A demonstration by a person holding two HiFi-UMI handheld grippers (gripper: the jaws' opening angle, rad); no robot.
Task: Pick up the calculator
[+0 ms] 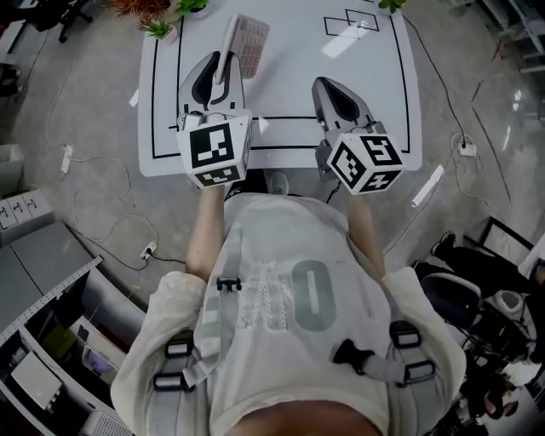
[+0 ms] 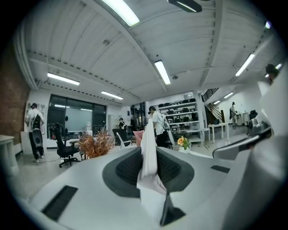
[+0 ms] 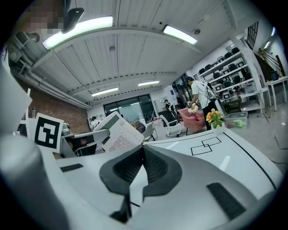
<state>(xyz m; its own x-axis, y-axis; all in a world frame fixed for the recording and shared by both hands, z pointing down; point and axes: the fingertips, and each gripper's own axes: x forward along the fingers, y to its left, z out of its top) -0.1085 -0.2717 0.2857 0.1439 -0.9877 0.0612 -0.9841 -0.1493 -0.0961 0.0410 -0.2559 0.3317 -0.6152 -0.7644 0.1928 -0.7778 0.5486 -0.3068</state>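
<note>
Nearest, the person [image 1: 289,298] stands at the table's near edge, a gripper in each hand. Left gripper [image 1: 217,81], behind its marker cube [image 1: 215,149]: jaws nearly closed, clamped on the near end of the calculator [image 1: 243,44]. In the left gripper view the calculator [image 2: 148,152] stands edge-on between the pads. Its key face is turned to the right, towards the right gripper. Right gripper [image 1: 341,98]: jaws closed together, nothing between them, as the right gripper view [image 3: 143,166] confirms. Beyond lies the white table [image 1: 375,77] with black outlines. Potted plants [image 1: 157,25] stand at its far left corner.
</note>
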